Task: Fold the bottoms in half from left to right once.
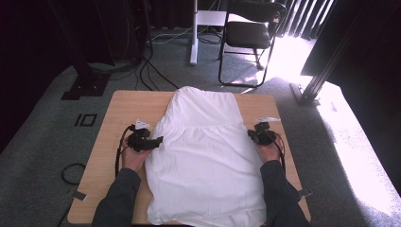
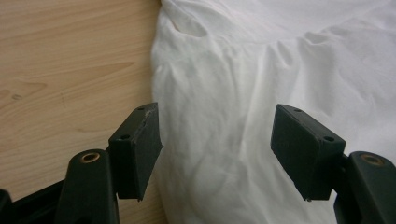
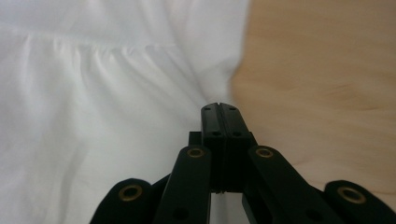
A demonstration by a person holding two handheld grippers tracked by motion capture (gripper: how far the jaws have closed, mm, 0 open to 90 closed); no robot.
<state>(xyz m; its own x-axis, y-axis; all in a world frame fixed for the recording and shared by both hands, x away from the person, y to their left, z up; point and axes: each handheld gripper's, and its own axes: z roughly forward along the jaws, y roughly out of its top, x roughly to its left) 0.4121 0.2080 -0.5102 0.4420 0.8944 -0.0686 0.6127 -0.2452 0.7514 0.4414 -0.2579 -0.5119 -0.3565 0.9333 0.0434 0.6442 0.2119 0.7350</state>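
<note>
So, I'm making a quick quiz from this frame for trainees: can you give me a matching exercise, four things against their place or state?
Things:
1. left gripper
2. right gripper
3. white garment
4. black chair

Place or state:
a. on the carpet beyond the table's far edge
b. jaws pressed together at the cloth's edge
c. spread flat along the middle of the wooden table
d. jaws wide apart over the cloth's edge

Pairs: 1-d, 2-b, 3-c, 4-a
</note>
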